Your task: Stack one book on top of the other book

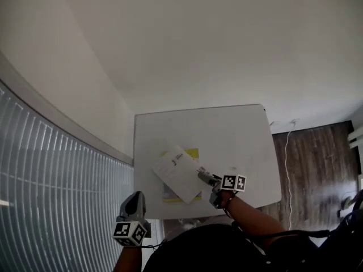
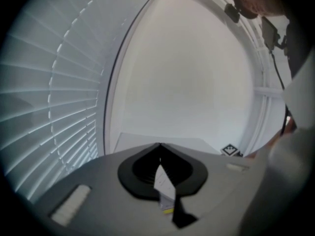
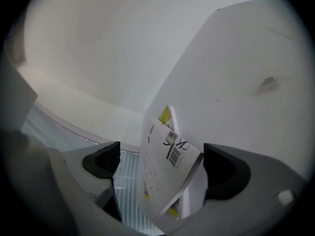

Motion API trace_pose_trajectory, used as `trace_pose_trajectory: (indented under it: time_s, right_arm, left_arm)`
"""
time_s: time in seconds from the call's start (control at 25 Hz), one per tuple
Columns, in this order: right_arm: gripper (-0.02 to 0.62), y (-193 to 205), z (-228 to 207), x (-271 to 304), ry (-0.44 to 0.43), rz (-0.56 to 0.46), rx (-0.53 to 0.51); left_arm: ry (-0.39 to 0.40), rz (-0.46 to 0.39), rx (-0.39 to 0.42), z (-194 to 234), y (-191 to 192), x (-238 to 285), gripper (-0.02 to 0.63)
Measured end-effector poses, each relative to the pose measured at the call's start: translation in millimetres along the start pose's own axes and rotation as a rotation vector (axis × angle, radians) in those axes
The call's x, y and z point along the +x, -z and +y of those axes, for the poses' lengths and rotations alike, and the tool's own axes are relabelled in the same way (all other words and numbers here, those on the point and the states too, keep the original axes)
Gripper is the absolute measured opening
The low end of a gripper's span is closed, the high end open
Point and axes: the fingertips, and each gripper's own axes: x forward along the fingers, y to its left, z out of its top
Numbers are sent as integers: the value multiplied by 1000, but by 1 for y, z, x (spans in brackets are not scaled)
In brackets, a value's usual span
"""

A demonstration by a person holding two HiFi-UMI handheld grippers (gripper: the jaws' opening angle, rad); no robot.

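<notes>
Your white paperback book [image 1: 180, 174] lies askew on the yellow-covered book [image 1: 193, 153] on the white table [image 1: 238, 135]. Your right gripper [image 1: 203, 178] straddles its corner, jaws apart, unclamped; your left gripper [image 1: 134, 202] hangs off-table, closed and empty. Only squaring up seems left

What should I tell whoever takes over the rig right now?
Left gripper: shut, empty, by the table's near-left corner, clear of the books.
Right gripper: open, jaws either side of the white book's corner, not clamped.
White book lies askew on the yellow book on the table.
Done: stacking, apparently.
Left: back the right gripper off; perhaps square the books.
</notes>
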Motion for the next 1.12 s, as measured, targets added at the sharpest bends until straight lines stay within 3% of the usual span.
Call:
trace_pose_trajectory:
  time_s: [0.32,0.56,0.72,0.76,0.8,0.84,0.88,0.92,1.12]
  right_arm:
    - [522,-10,4,-5,-14,-44,42]
    - [522,-20,8,-20,-17,-68,19]
    - [510,-36,20,-36,-87,-97,-5]
    - [469,-42,23,-45,-109,-120,-7]
    - [358,-48,25,-57,-122,-154,-11]
    - [157,-55,26,-71,-134,-194,-18]
    - [33,-61,29,-82,-149,-225,-36]
    - [3,-66,33,-90,-167,-239,-69]
    - [3,-81,45,-104,-186,-202,-224]
  left_arm:
    - [49,-11,-1,-11,-14,23,6]
    - [70,7,16,-21,-19,35,6]
    - [97,-23,-6,-36,-20,49,6]
    - [106,-19,-7,-41,-18,52,6]
    - [119,-10,-7,-49,-15,56,6]
    - [135,3,-3,-57,-12,61,6]
    - [149,18,4,-66,-11,65,6]
    - [158,26,9,-72,-11,68,6]
    - [150,-19,-2,-85,-9,81,6]
